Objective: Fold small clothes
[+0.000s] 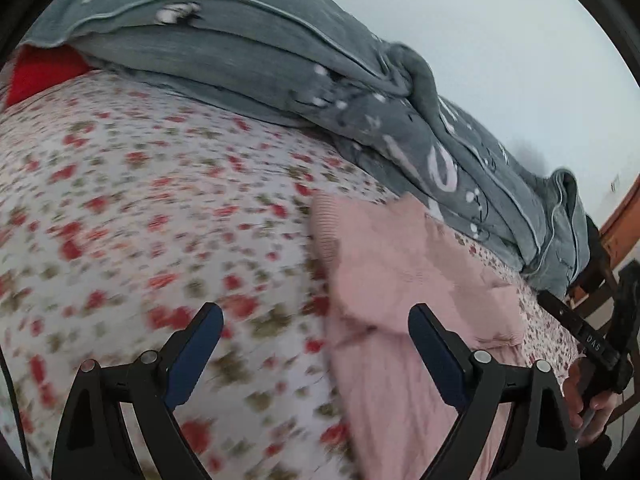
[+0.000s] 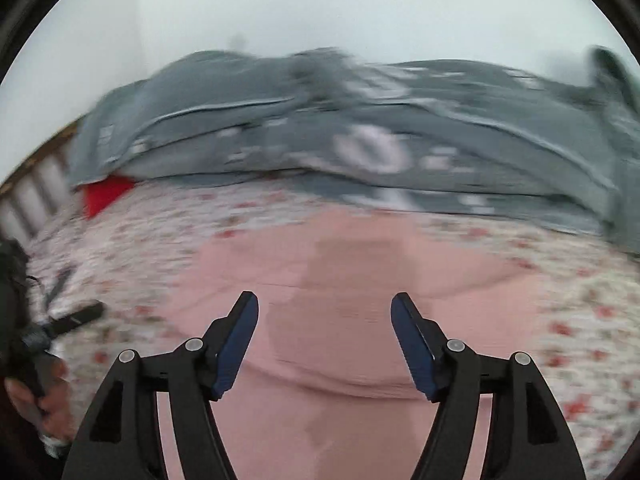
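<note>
A soft pink knitted garment (image 2: 344, 280) lies spread on the bed's white sheet printed with small red flowers (image 1: 132, 208). In the right wrist view it fills the near middle of the bed, with a faint horizontal crease across it and a darker band down its centre. In the left wrist view its ribbed edge and some bunched layers show on the right side. Judging by those overlapping layers, at least one fold may be in, but the blur keeps me from telling how many. The piece does not look like a finished compact stack, so I judge the folding to be partway, with more folds and smoothing left.

The left hand-held gripper (image 1: 316, 320) has its jaws spread wide with nothing between them, over the sheet at the garment's left edge. The right hand-held gripper (image 2: 325, 308) also stands with jaws apart and free of cloth, hovering above the middle of the pink garment; its pads do not press on anything.

At the far side lies a heaped grey quilt with pale piping and white print (image 1: 248, 40), and a bright red cloth (image 1: 44, 72) peeks from under it at the far left.

No basket, box or drawer shows in either view, so nothing can be said of contents.
</note>
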Motion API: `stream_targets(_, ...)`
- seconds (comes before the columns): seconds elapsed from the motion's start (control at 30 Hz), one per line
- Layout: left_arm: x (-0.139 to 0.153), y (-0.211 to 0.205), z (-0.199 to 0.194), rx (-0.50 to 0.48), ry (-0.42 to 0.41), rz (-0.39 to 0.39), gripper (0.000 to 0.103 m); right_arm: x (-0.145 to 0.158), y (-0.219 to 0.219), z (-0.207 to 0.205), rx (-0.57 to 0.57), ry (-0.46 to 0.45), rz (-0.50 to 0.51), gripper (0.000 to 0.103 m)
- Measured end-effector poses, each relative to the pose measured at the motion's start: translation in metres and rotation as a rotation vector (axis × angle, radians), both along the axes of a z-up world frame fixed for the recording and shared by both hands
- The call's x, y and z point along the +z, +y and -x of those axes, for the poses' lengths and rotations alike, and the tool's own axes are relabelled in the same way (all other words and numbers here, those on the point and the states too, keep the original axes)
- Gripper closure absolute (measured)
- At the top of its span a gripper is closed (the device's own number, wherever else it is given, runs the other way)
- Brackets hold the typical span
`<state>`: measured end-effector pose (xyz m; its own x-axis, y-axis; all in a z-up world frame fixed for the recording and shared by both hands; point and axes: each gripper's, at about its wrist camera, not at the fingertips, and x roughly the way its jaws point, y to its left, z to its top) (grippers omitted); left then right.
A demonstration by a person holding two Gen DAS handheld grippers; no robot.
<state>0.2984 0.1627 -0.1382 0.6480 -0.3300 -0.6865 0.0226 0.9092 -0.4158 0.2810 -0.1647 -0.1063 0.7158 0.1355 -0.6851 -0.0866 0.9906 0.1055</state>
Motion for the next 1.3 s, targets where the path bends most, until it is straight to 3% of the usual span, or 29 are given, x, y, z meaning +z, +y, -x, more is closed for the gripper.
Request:
stream_targets(0.07, -0.007, -0.019, -0.015, -0.045, 0.014, -0.026, 0.013, -0.009, -0.036, 0.000, -0.079, 0.027, 0.023, 0.035)
stream_targets(0.2, -0.026, -0.043, -0.049, -0.055, 0.074, -0.100, 0.043, -0.025, -0.082, -0.004, -0.165, 0.036, 0.036, 0.035)
stream_targets(0.27, -0.036, -0.047, -0.061, -0.051, 0.110, -0.127, 0.064, -0.035, -0.099, -0.011, -0.199, 0.054, 0.035, 0.035)
stream_targets(0.3, -0.038, -0.048, -0.063, -0.064, 0.108, -0.107, 0.082, -0.040, -0.106, -0.015, -0.211, 0.066, 0.020, 0.035)
stream_targets(0.33, -0.038, -0.048, -0.062, -0.076, 0.097, -0.084, 0.089, -0.044, -0.113, -0.020, -0.216, 0.077, 0.002, 0.035)
stream_targets(0.4, -0.030, -0.049, -0.054, -0.062, 0.046, -0.120, 0.096, -0.052, -0.119, -0.026, -0.215, 0.098, -0.020, 0.035)
stream_targets(0.5, -0.013, -0.052, -0.046, -0.090, -0.018, -0.149, 0.097, -0.056, -0.123, -0.031, -0.209, 0.097, -0.011, 0.035)
stream_targets(0.67, 0.017, -0.053, -0.054, -0.094, -0.097, -0.099, 0.097, -0.060, -0.124, -0.037, -0.188, 0.089, -0.020, 0.035)
stream_targets(0.77, 0.029, -0.058, -0.067, -0.091, -0.130, -0.120, 0.098, -0.055, -0.126, -0.037, -0.197, 0.059, -0.044, 0.035)
stream_targets(0.87, 0.011, -0.055, -0.080, -0.051, -0.081, -0.148, 0.097, -0.055, -0.129, -0.039, -0.193, 0.053, -0.065, 0.035)
stream_targets(1.0, -0.041, -0.050, -0.094, -0.002, 0.071, -0.160, 0.096, -0.072, -0.124, -0.048, -0.181, 0.110, -0.013, 0.035)
stream_targets(1.07, -0.042, -0.051, -0.092, 0.000, 0.060, -0.184, 0.094, -0.083, -0.121, -0.054, -0.186, 0.160, 0.024, 0.035)
stream_targets(1.1, -0.038, -0.053, -0.090, 0.005, 0.057, -0.210, 0.078, -0.088, -0.121, -0.056, -0.188, 0.183, 0.031, 0.035)
stream_targets(1.13, -0.033, -0.055, -0.089, 0.018, 0.063, -0.249, 0.052, -0.088, -0.121, -0.057, -0.188, 0.187, 0.028, 0.035)
stream_targets(1.17, -0.029, -0.057, -0.088, 0.026, 0.060, -0.269, 0.042, -0.086, -0.122, -0.055, -0.190, 0.183, 0.024, 0.035)
stream_targets(1.2, -0.024, -0.057, -0.082, 0.027, 0.039, -0.278, 0.036, -0.083, -0.123, -0.052, -0.196, 0.176, 0.024, 0.035)
stream_targets(1.3, -0.014, -0.056, -0.065, 0.006, 0.021, -0.285, 0.036, -0.067, -0.126, -0.034, -0.206, 0.144, 0.015, 0.035)
